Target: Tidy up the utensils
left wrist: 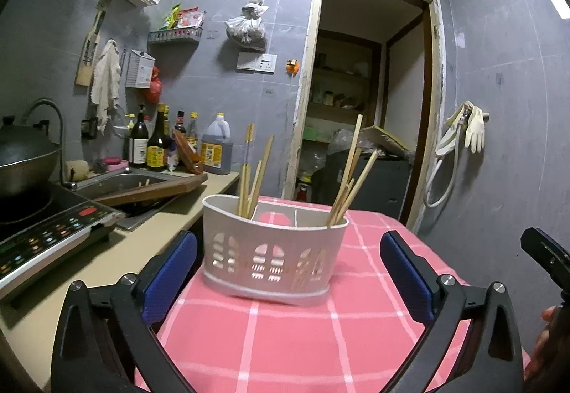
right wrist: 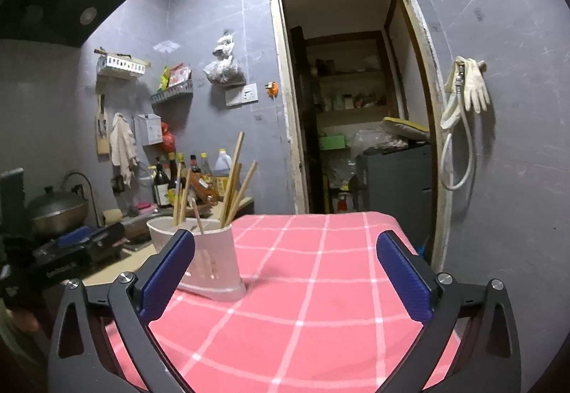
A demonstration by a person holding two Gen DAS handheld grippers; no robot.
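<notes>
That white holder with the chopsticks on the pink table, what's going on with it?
A person is holding a gripper in each hand over the pink checked tablecloth. The white utensil holder stands on it, with chopsticks upright in its two end compartments and the middle one seemingly empty. The left gripper faces the holder with jaws wide apart, not touching it. The right gripper is also open, holding nothing, with the holder off to its left.

White caddy [left wrist: 274, 250] upright, chopsticks [left wrist: 347, 175] inside (leaning).
</notes>
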